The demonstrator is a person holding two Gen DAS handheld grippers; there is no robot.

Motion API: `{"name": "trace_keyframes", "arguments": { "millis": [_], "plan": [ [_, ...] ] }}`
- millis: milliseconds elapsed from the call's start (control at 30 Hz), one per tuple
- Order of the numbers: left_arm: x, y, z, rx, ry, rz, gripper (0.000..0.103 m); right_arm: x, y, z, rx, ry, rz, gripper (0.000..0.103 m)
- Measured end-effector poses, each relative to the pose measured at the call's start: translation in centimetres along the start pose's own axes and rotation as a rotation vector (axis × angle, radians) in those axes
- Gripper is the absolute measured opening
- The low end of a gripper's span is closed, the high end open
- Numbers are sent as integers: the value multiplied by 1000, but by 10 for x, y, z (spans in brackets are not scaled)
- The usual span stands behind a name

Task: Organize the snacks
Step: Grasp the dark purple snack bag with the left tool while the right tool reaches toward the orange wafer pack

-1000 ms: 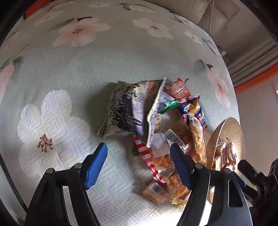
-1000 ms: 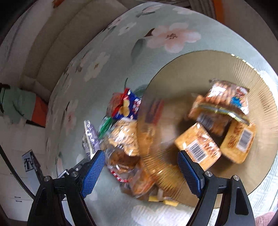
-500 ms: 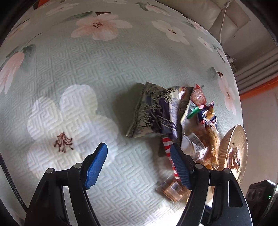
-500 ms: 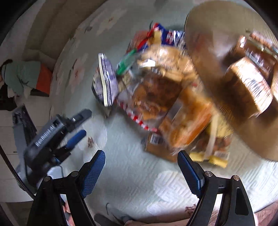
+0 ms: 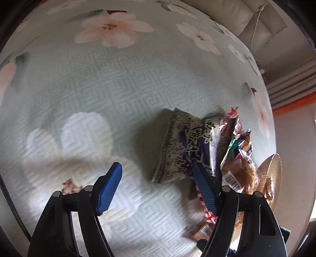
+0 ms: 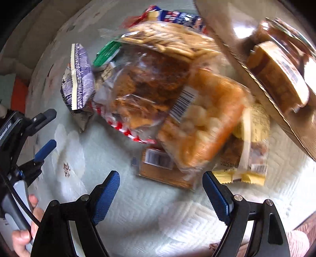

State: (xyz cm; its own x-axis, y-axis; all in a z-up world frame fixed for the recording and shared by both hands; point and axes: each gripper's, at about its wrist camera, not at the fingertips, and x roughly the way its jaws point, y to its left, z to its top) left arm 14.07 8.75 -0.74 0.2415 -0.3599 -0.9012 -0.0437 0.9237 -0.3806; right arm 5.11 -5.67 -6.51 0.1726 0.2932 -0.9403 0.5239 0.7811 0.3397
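A heap of snack packets lies on a pale green floral cloth (image 5: 118, 83). A purple patterned packet (image 5: 183, 148) lies at the heap's left edge, just beyond my open left gripper (image 5: 158, 185). My open, empty right gripper (image 6: 161, 189) hovers close over a flat brown packet (image 6: 158, 168) and a clear bag of orange puffs (image 6: 201, 126). A bag of dark biscuits (image 6: 146, 89) and a cracker bag (image 6: 167, 39) lie behind. A round woven tray (image 6: 227, 29) at the right holds wrapped cakes (image 6: 276, 73). The purple packet (image 6: 79, 79) also shows in the right wrist view.
The left gripper (image 6: 42, 134) and the hand holding it show at the left of the right wrist view. The tray (image 5: 272, 174) sits at the heap's far right in the left wrist view. A beige cushion (image 5: 246, 17) lies beyond the cloth.
The right gripper has swung off the tray and down close over the heap. The left gripper has drifted left, so the heap sits further right in its view.
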Motion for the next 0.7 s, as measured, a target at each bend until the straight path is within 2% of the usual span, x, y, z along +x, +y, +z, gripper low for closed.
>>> {"name": "trace_keyframes", "arguments": {
  "millis": [100,133,167,200,300,333,367,400,467,567,700],
  "plan": [
    [11,-4,4,-20,5,-109,73,14,-6,6,27,34,5,87],
    [13,-6,5,-22,6,-134,73,17,-5,8,27,34,10,90],
    [16,-8,6,-19,6,-154,73,21,-4,10,19,30,18,100],
    [20,-13,7,-8,6,-164,73,24,0,10,-3,28,0,103],
    [34,-21,11,24,25,-126,74,33,19,6,-89,18,-98,103],
    [38,-22,13,25,33,-136,74,36,21,5,-96,19,-110,103],
    [42,-22,14,21,38,-154,75,36,20,5,-89,14,-109,103],
    [46,-22,15,10,40,-166,82,37,21,4,-84,10,-103,103],
    [52,-23,17,4,33,-159,88,35,16,6,-78,5,-86,103],
    [58,-26,16,7,31,-174,89,31,9,8,-78,-3,-75,103],
    [56,-31,12,48,-3,-155,89,19,-1,9,-84,-6,-79,101]
  ]
}}
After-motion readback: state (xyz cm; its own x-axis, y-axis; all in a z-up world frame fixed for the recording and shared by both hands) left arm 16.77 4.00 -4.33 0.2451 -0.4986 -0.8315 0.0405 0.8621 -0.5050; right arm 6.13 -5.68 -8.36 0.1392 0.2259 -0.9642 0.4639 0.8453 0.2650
